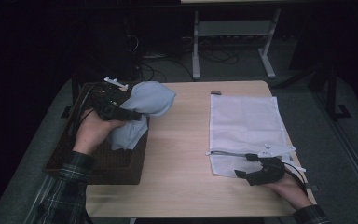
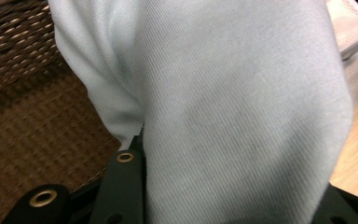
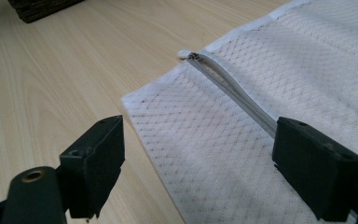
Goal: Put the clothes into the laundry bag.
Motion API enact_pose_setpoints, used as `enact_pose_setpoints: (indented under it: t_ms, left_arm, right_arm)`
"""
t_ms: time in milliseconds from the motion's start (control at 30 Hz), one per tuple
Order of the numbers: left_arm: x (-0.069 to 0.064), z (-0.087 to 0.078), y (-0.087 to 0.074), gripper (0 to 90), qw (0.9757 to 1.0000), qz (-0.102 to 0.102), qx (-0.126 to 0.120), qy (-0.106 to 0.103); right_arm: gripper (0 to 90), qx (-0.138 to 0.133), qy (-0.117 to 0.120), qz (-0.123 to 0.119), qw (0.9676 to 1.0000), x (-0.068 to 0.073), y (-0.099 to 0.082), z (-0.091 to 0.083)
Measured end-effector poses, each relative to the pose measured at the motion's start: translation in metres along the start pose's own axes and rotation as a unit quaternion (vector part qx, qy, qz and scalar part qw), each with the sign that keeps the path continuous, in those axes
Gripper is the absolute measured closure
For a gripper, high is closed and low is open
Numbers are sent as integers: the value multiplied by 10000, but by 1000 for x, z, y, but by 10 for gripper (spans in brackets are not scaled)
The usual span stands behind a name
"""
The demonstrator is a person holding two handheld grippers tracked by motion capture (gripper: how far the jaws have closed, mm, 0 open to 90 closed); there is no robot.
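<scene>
A: What do we have in our left gripper (image 1: 116, 109)?

B: A pale blue cloth (image 1: 144, 109). In the left gripper view the cloth (image 2: 242, 116) bunches between the black jaws, which stand partly closed and pinch it. In the high view it hangs lifted above the far right corner of the brown wicker basket (image 1: 116, 165), at about ten o'clock on the bench (image 1: 182, 154), its lower end draping down to the basket's right rim.

A: And the basket itself?

B: It sits at the bench's nine o'clock edge, under our left hand (image 1: 95, 133). In the left gripper view its woven floor (image 2: 32, 140) shows behind the cloth.

A: What about our right gripper (image 1: 261, 172)?

B: It rests at roughly four o'clock on the bench, over the near edge of the white mesh laundry bag (image 1: 244, 121). In the right gripper view its jaws stand wide apart and grip nothing; the mesh bag (image 3: 270, 84) lies flat between and beyond them.

A: Do the jaws touch the bag?

B: We cannot tell whether the tips press the mesh. The bag's zipper (image 3: 233, 88) runs from about twelve o'clock towards the right jaw, and its pull end lies at the bag's edge.

A: Where is the bag against the cloth?

B: Well apart: the bag at three o'clock, the cloth at ten.
</scene>
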State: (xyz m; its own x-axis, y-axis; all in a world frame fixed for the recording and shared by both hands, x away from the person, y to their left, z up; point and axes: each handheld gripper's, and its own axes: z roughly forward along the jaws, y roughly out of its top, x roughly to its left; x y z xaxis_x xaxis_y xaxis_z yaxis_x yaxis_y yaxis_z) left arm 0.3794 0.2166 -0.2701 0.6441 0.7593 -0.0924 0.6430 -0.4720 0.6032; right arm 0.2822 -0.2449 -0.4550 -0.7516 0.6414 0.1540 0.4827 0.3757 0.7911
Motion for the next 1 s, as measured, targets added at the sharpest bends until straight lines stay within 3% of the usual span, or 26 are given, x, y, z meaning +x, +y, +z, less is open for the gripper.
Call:
enact_pose_setpoints:
  t_ms: [600,1000]
  left_arm:
    - [-49,42,14,601,9990,265,88,-335]
    - [-73,81,9,600,9989,248,218,-330]
  right_arm:
    - [165,-20,21,-8,10000,1,1,-1]
    - [165,-29,26,-23,10000,0,1,-2]
